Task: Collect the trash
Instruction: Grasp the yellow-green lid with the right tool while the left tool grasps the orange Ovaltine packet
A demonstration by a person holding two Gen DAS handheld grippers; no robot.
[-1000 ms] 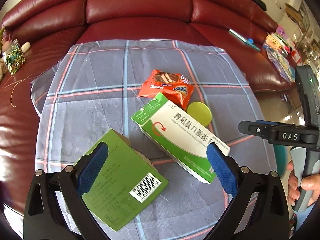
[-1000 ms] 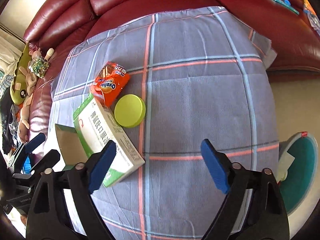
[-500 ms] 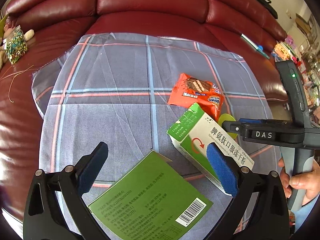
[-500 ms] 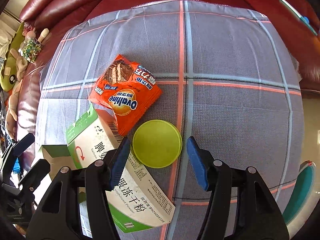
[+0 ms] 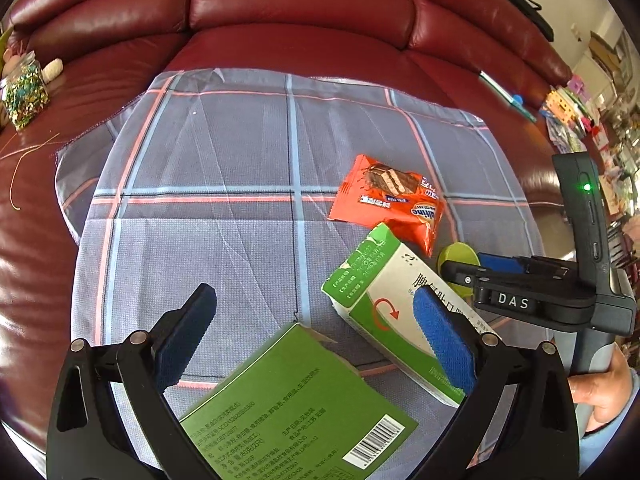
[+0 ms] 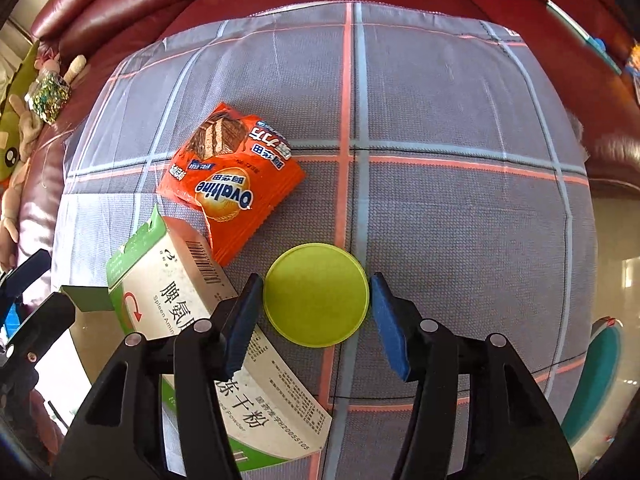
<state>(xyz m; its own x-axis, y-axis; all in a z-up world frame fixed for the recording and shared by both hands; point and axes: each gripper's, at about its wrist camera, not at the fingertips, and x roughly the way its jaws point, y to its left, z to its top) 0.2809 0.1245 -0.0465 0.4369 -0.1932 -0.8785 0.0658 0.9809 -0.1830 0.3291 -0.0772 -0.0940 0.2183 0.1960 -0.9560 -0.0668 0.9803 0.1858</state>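
Right wrist view puts us nearest the work: our right gripper (image 6: 316,316) straddles the yellow-green lid (image 6: 316,294), one blue pad at each side of its rim. Its jaws have just been closing with the lid between them; a sliver of gap seems to remain on both sides, so we judge it not yet pinched. The lid is round and lies flat on the plaid cloth (image 6: 460,208), so no axis matters: it sits dead centre between the fingers, and only the squeeze is left. Our right hand is plainly the nearer one.

Just beside the lid lies the white-and-green medicine box (image 6: 192,312), partly under the gripper's left-hand finger, and beyond it the orange wafer packet (image 6: 228,184).

In the left wrist view, our left gripper (image 5: 316,340) hangs spread wide above the green carton (image 5: 296,400), gripping nothing. That view alone shows the carton's barcode face, yet hides most of the lid; only the right view shows the teal bin (image 6: 596,376) at the cloth's edge.
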